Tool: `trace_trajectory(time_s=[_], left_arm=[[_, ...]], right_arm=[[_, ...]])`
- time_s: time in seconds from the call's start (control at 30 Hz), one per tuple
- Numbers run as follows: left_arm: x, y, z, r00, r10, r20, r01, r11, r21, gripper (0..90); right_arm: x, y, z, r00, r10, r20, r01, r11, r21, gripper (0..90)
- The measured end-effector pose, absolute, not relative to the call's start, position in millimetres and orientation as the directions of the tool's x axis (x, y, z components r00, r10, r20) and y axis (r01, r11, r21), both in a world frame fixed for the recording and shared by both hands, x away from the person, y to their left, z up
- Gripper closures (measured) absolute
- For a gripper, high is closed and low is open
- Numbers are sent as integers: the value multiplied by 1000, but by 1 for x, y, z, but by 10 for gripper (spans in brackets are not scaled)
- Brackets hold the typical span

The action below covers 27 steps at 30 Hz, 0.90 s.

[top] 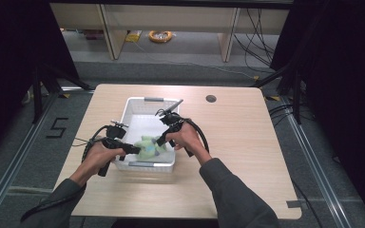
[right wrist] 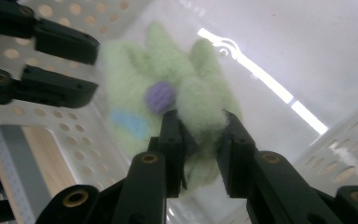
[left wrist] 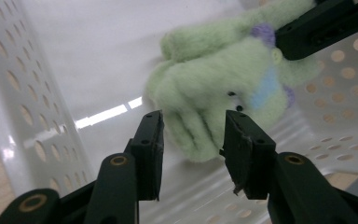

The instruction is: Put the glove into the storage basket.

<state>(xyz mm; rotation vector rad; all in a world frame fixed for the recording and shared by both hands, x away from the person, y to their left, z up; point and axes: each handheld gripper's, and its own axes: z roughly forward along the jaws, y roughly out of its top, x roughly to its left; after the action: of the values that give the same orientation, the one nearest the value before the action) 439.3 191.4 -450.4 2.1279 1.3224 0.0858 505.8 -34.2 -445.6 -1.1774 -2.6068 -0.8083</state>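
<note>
A light green plush toy [top: 147,147] with purple and blue patches lies in the near part of a white perforated basket [top: 134,105]. In the right gripper view, my right gripper [right wrist: 201,123] is shut on a limb of the plush toy [right wrist: 186,93], reaching down from the right. My left gripper [left wrist: 193,135] comes in from the left. Its jaws stand open on either side of the lower end of the plush toy [left wrist: 214,84] without pinching it. The left gripper [right wrist: 93,69] also shows at the upper left of the right gripper view. One black jaw of the right gripper crosses the top right of the left gripper view.
The basket stands mid-left on a light wooden table [top: 247,142]. A grey stick-like thing [top: 173,104] rests at the basket's far right corner. A round cable hole [top: 211,98] sits near the table's far edge. Bare tabletop lies to the right and front.
</note>
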Motion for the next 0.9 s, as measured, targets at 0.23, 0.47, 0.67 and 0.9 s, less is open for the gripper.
trace_trajectory(time_s=[0.23, 0.47, 0.67, 0.9], left_arm=[[435, 191, -438, 492, 831, -257, 758, -264, 596, 551], [425, 188, -425, 512, 821, -253, 724, -253, 642, 532], [416, 182, -418, 533, 809, -248, 697, -253, 671, 522], [403, 178, -411, 559, 790, -250, 671, -254, 696, 511]], right_arm=[[506, -28, -442, -677, 674, 296, 730, 562, 389, 730], [506, -23, -443, -683, 684, 255, 722, 579, 378, 682], [507, -22, -440, -695, 692, 195, 700, 591, 400, 578], [508, -28, -425, -701, 688, 189, 686, 577, 443, 550]])
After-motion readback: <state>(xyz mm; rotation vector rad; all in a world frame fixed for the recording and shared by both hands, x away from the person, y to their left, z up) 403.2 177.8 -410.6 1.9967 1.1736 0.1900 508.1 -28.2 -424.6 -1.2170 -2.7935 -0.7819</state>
